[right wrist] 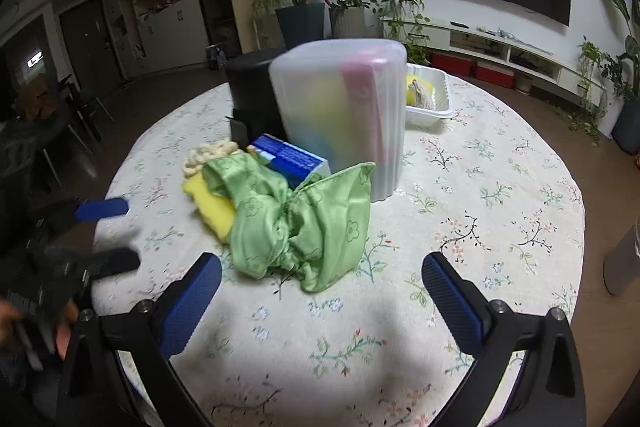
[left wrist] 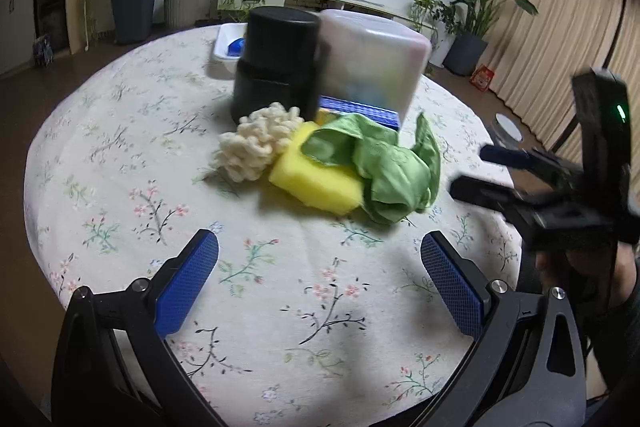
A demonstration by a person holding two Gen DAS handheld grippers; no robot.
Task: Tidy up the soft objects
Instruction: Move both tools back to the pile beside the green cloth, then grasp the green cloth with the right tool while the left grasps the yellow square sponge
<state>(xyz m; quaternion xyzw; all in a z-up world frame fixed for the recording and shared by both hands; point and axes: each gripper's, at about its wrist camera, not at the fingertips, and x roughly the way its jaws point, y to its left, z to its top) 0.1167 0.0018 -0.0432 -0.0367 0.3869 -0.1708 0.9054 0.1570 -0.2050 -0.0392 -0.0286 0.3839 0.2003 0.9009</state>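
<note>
Each black gripper [left wrist: 320, 279] has blue textured pads [left wrist: 188, 281] and silver screws

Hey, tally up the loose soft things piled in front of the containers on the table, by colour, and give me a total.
Green: 1, the green cloth
Yellow: 1, the yellow sponge
Cream: 1, the cream chenille mitt
Blue: 1, the blue sponge, partly hidden behind the cloth
Total: 4

Not counted: soft items inside the translucent container and the white tray.
</note>
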